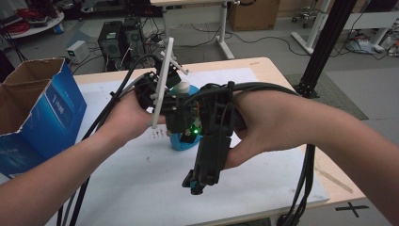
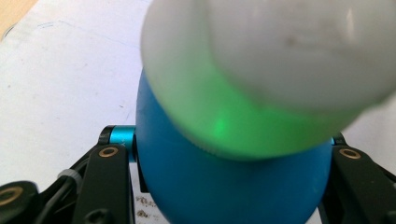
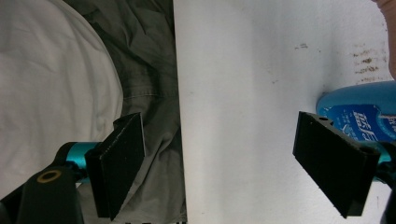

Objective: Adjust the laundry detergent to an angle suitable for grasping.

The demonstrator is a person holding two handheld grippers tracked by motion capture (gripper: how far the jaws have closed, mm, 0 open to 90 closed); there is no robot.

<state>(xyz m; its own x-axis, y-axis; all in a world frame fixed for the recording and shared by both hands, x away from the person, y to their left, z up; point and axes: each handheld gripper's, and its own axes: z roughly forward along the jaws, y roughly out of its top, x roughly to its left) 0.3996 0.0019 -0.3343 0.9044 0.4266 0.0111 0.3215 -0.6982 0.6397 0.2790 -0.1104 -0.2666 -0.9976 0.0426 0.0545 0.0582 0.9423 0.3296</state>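
White tabletop (image 1: 263, 155). Left hand-held gripper (image 2: 224, 186) clamped on blue bottle (image 2: 224, 186) body; smooth, light, likely slippery. Right hand-held gripper (image 3: 233, 163) wide open, empty.

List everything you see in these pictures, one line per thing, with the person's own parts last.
bottle: one, blue body with white cap, upright mid-table
white mat: one, white, covers most of the tabletop
table: one, pale wood, edge showing past the mat
cardboard box: one, blue outside and brown inside, open, at the table's left end
computer towers: two, black, on the floor beyond the table
black frame post: one, black, right of the table
left gripper: one, black, fingers shut on the bottle's body
right gripper: one, black, fingers open over the mat's edge
forearms: two, entering from the bottom
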